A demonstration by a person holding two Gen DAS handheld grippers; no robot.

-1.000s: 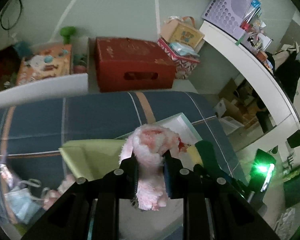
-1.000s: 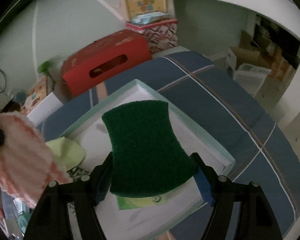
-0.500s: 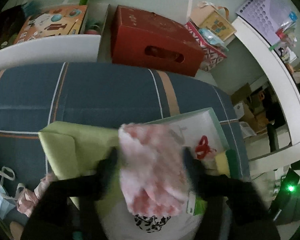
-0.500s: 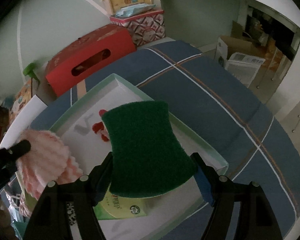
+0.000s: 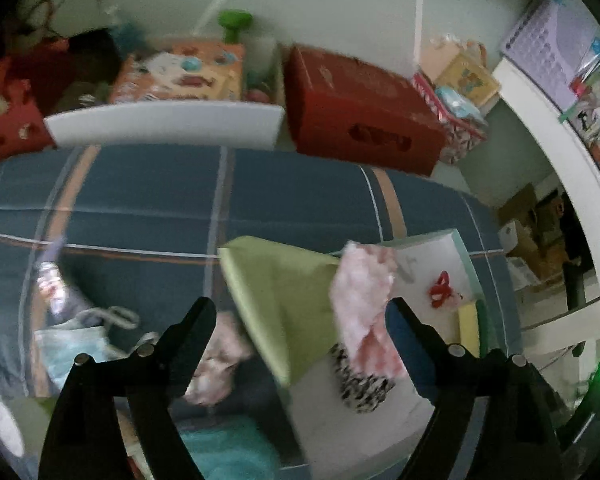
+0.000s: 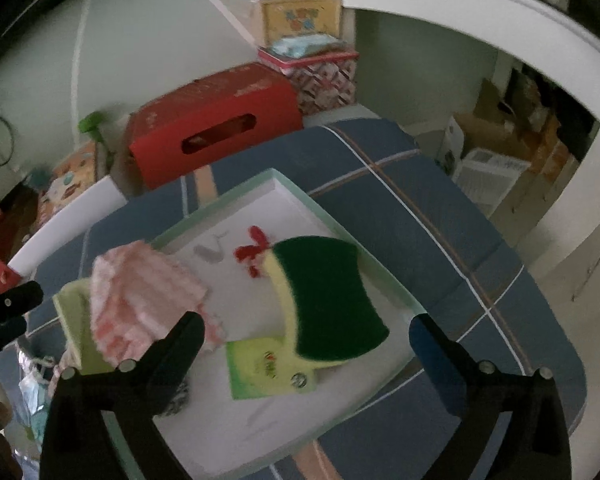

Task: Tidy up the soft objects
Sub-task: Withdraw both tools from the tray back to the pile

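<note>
Opening both sets of jaws, nothing between either. My right gripper (image 6: 306, 328) hangs above the scouring sponge (image 6: 324, 300), which lies in the white tray (image 6: 320, 208), long axis toward its far corner. My left gripper (image 5: 302, 310) has the pink fluffy cloth (image 5: 364, 300) just right, over the tray's left edge.

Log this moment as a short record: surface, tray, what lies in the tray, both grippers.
surface: blue plaid cloth
tray: shallow white tray with pale green rim, lying on the cloth
sponge: green and yellow sponge in the tray, partly over a green packet
pink cloth: fluffy pink cloth at the tray's left edge, over a light green cloth
left gripper: left gripper jaws opening, nothing pressed between them
right gripper: right gripper jaws opening, sponge released
</note>
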